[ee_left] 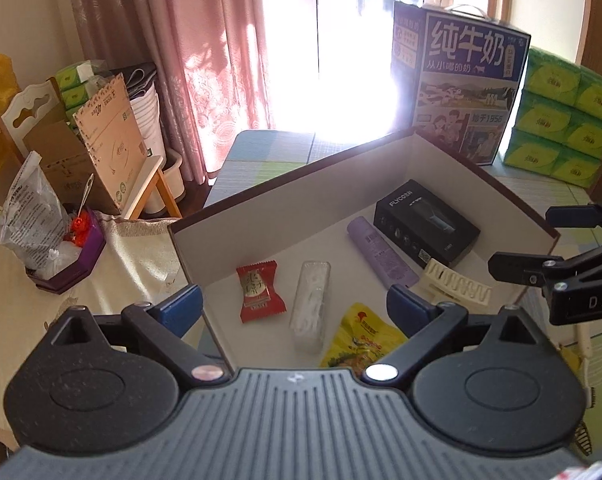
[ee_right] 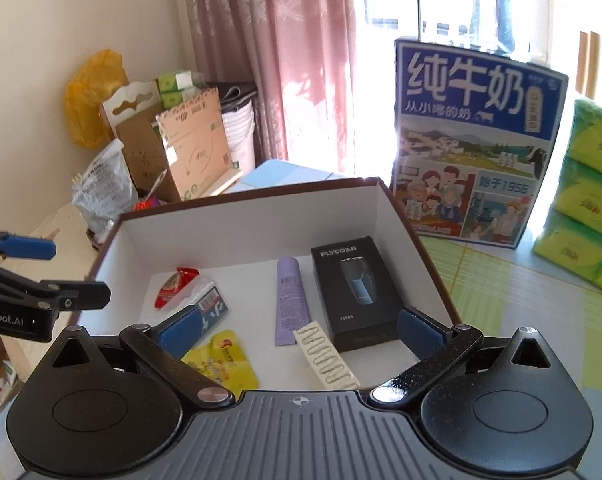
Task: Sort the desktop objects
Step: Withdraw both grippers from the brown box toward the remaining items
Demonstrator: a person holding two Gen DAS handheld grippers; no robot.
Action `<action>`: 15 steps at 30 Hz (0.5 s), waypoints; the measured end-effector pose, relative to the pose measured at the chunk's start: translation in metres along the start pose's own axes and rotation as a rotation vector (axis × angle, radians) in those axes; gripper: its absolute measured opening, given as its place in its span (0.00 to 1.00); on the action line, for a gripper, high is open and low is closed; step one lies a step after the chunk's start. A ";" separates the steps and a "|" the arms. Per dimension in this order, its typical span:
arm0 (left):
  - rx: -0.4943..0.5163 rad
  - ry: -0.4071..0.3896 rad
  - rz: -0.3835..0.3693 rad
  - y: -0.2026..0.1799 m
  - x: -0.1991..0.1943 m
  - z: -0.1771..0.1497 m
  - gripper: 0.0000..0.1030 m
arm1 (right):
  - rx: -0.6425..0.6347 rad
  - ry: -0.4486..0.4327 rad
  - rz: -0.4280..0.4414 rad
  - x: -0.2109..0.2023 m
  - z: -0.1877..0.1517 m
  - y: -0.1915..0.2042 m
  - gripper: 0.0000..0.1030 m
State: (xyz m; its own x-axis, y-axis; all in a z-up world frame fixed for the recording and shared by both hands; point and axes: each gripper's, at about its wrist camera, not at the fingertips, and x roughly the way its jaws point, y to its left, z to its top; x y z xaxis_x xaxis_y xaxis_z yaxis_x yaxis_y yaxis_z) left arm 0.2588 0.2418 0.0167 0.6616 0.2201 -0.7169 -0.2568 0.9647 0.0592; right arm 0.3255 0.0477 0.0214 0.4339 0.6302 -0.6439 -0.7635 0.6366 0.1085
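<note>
behind the table a pink curtain [ee_right: 269, 60] hangs beside a very bright window, and a blue milk carton [ee_right: 473, 140] stands past the far wall of the box, with green tissue packs [ee_right: 589, 216] to its right.

both tongs hang above the near edge of the white open box [ee_right: 253, 216], pointing down into it. the left gripper [ee_left: 297, 306] has its jaws spread wide and holds nothing; the right gripper [ee_right: 301, 326] is the same, wide apart and empty.

the risk i see: the box wall is thin and close under the fingers, so a low reach could push the wall and slide the whole box. also the items lie close together, so wide jaws may catch 2 things at once. the strong light from the window washes out the far rim.

the box holds 6 things. just ahead of the right gripper lies a black flyco shaver box [ee_right: 351, 292], and left of it, side by side, a lilac tube [ee_right: 291, 300]. a cream ridged plastic piece [ee_right: 327, 356] lies across the near ends of these 2. ahead of the left gripper are a red candy wrapper [ee_left: 259, 296], a clear plastic case [ee_left: 311, 308] and a yellow snack packet [ee_left: 361, 338], nearest to the tongs. it seems the sorting is nearly done.
</note>
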 end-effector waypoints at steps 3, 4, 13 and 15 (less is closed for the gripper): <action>-0.009 -0.013 -0.006 -0.003 -0.016 -0.008 0.95 | 0.005 -0.022 0.002 -0.016 -0.005 0.003 0.98; -0.009 -0.017 -0.003 -0.004 -0.021 -0.010 0.95 | 0.006 -0.027 0.004 -0.021 -0.006 0.005 0.98; -0.018 -0.046 0.014 -0.015 -0.064 -0.030 0.95 | 0.021 -0.060 -0.003 -0.062 -0.024 0.017 0.98; -0.019 -0.052 0.013 -0.019 -0.073 -0.035 0.95 | 0.031 -0.059 -0.001 -0.071 -0.028 0.017 0.98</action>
State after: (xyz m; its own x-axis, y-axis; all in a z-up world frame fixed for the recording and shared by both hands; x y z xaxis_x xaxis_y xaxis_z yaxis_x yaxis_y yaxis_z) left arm 0.1908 0.2020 0.0437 0.6935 0.2397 -0.6794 -0.2782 0.9590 0.0544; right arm 0.2681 0.0013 0.0473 0.4626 0.6541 -0.5985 -0.7485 0.6499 0.1317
